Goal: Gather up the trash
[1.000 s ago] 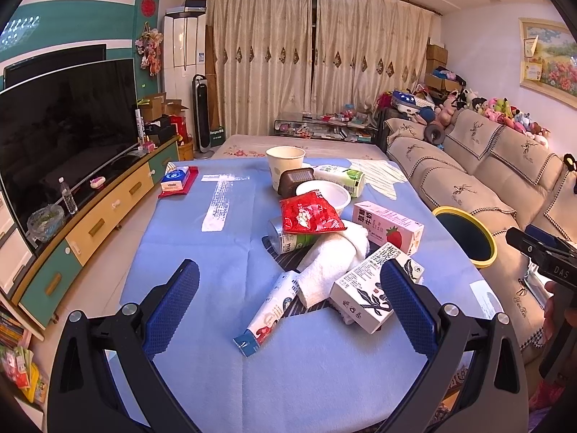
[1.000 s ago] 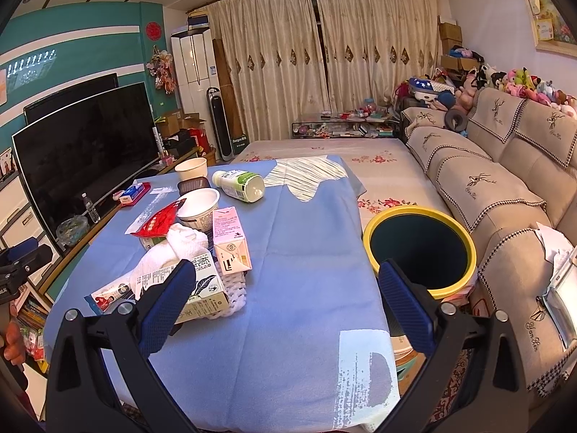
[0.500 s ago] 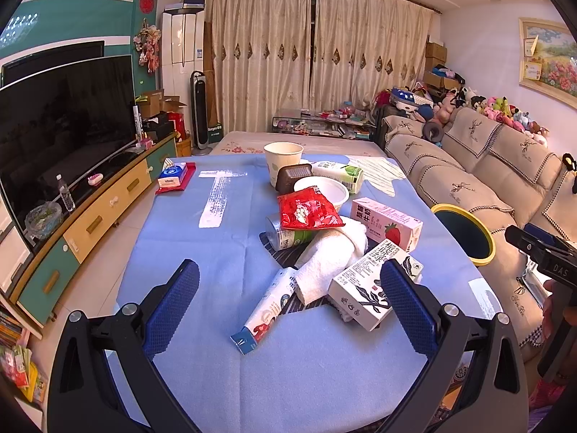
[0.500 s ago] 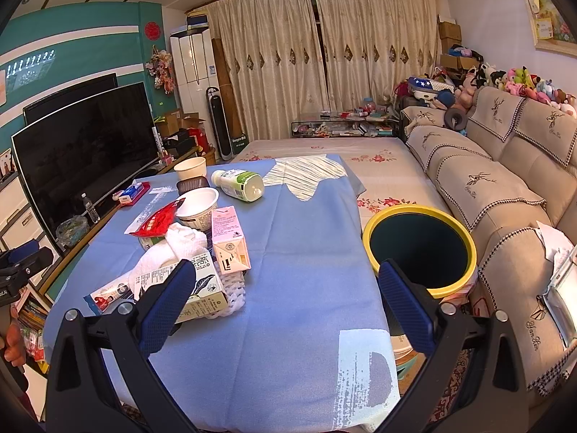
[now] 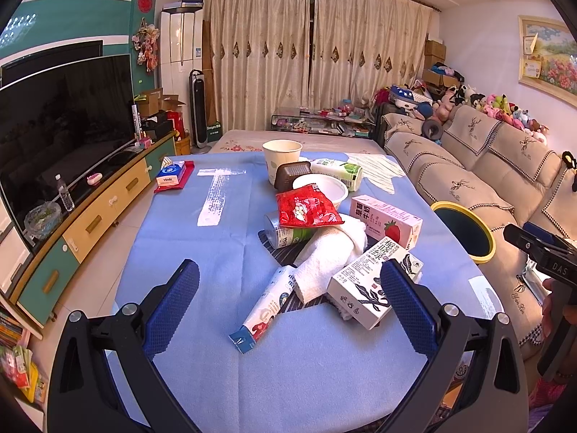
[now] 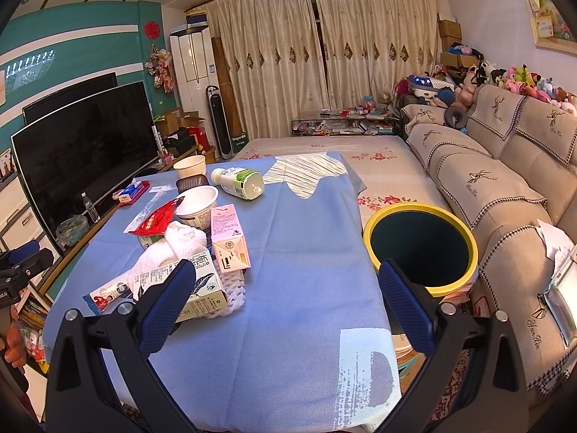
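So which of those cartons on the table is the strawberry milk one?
Start at the blue tablecloth and find the heap of trash in its middle. On the heap's sofa side, behind the white tea carton, lies the pink carton, the only one bearing a red strawberry.

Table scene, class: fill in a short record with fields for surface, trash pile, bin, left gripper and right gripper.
surface: blue tablecloth
trash pile: red snack packet on a can, white towel, pink strawberry milk carton, white tea carton, tube
bin: yellow-rimmed bin, beside the table near the sofa
left gripper: open, holding nothing
right gripper: open, holding nothing
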`<move>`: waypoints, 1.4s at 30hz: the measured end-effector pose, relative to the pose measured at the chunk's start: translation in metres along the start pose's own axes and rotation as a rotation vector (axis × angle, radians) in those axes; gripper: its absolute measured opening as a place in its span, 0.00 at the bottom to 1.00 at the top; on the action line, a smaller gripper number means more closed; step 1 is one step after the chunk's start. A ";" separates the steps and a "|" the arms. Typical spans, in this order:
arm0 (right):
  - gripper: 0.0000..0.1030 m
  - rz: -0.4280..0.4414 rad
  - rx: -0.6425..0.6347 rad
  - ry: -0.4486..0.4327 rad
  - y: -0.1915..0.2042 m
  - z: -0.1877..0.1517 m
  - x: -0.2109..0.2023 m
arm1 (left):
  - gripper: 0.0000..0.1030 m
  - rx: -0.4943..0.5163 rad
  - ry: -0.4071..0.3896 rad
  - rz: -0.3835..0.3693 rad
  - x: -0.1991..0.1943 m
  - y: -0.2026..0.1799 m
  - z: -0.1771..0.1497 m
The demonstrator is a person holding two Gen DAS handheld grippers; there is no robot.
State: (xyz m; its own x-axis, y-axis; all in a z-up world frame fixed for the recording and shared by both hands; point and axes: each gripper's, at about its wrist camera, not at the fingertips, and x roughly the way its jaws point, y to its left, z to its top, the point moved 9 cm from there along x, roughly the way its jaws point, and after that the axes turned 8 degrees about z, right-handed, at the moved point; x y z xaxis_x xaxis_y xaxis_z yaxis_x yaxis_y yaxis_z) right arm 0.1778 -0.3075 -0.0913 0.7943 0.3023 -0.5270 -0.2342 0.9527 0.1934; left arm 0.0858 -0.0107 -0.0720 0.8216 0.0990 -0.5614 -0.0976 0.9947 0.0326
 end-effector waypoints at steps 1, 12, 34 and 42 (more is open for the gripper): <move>0.94 0.000 0.000 0.001 0.000 0.000 0.000 | 0.96 0.000 0.000 0.000 0.000 0.000 0.000; 0.94 0.002 0.001 0.003 -0.001 -0.001 0.002 | 0.96 0.001 0.001 0.001 0.000 0.000 0.000; 0.94 0.064 -0.024 0.065 0.009 -0.011 0.047 | 0.96 -0.007 0.055 -0.008 0.028 0.002 -0.009; 0.74 0.136 -0.079 0.140 0.031 -0.003 0.100 | 0.96 -0.012 0.078 -0.019 0.047 0.003 -0.014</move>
State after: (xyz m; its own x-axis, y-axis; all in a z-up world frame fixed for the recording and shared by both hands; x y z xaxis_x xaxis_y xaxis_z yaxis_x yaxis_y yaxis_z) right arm 0.2486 -0.2479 -0.1403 0.6679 0.4246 -0.6112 -0.3821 0.9004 0.2080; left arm 0.1162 -0.0030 -0.1100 0.7769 0.0772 -0.6249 -0.0896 0.9959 0.0116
